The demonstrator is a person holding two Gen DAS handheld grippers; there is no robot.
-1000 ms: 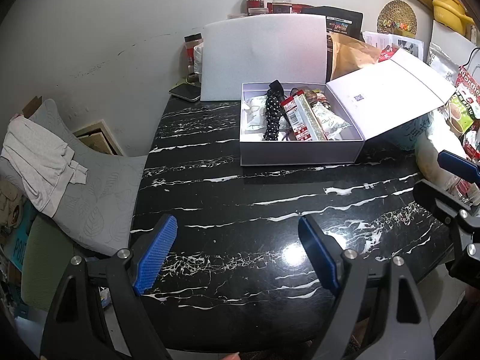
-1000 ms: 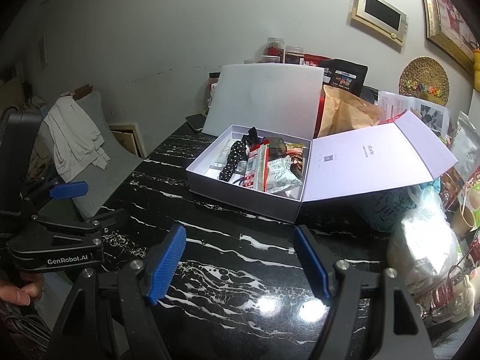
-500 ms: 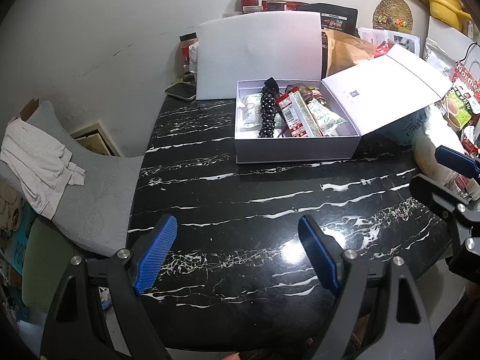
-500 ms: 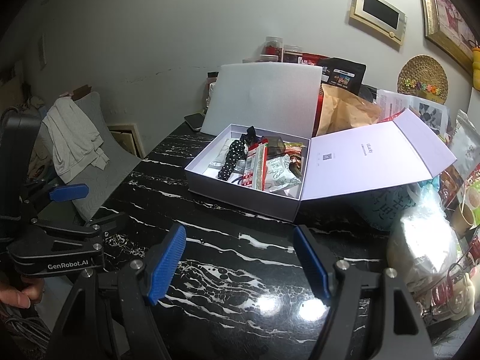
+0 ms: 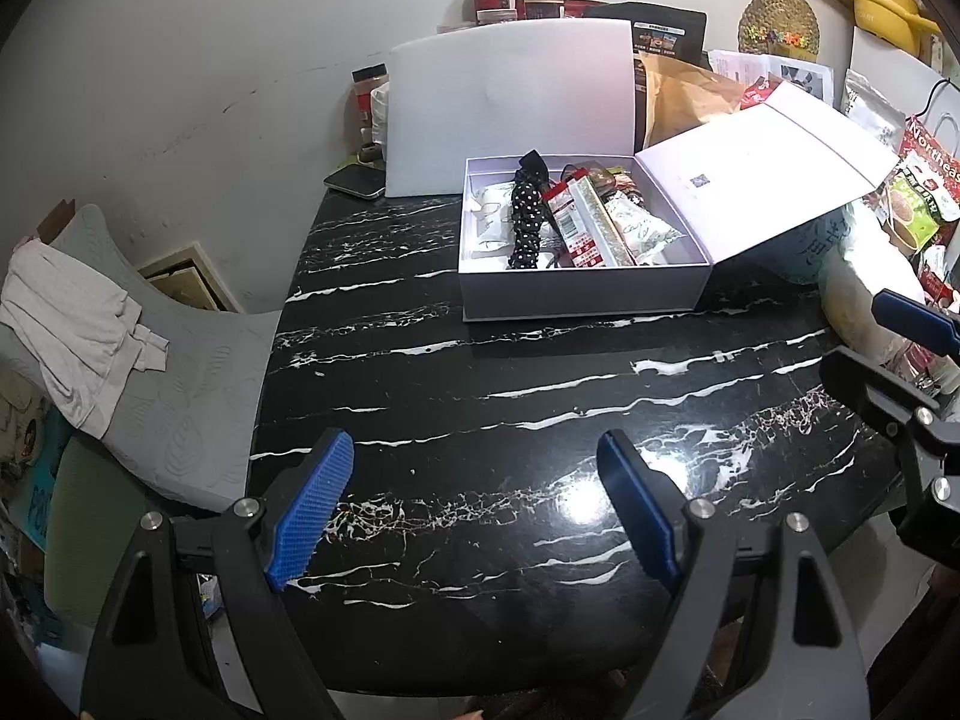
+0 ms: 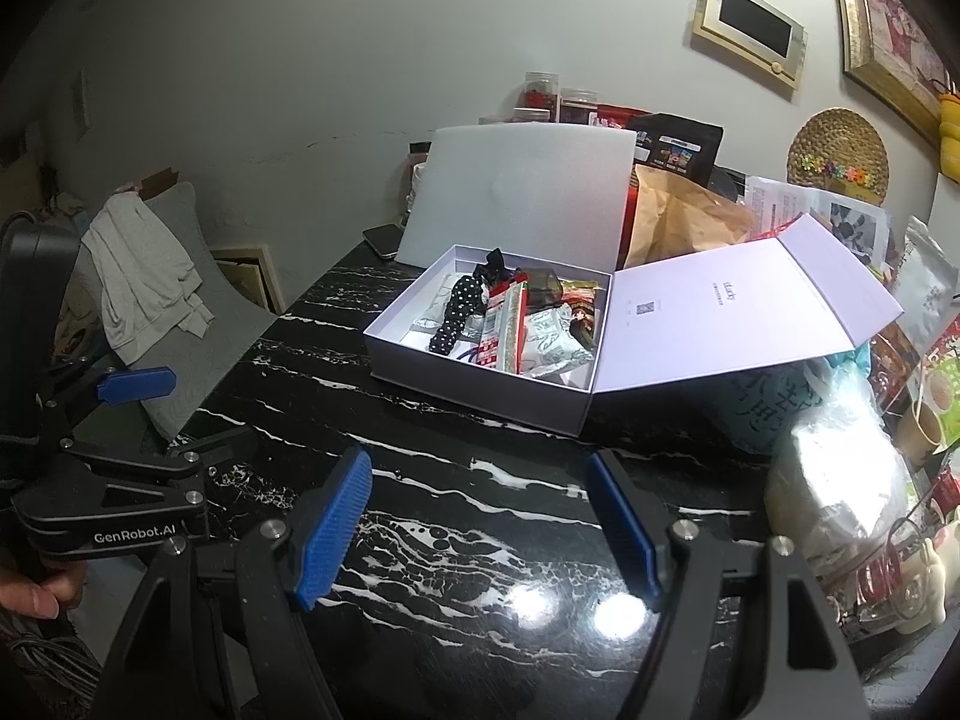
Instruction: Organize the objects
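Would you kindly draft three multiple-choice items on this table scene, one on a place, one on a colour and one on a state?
1. Where does the polka-dot black fabric piece lie?
A. On the grey cushion
B. Inside the white cardboard box
C. On the phone

2. What colour is the tabletop?
A. Black marble with white veins
B. Plain white
C. Brown wood

3. How does the box's hinged lid stand?
A. Shut
B. Taken off and laid flat on the table
C. Swung open to the right

Answers: 1 B, it rests among the packets within the box walls. 2 A, white streaks cross the glossy black surface. 3 C, its inner face shows, attached at the box's right edge.
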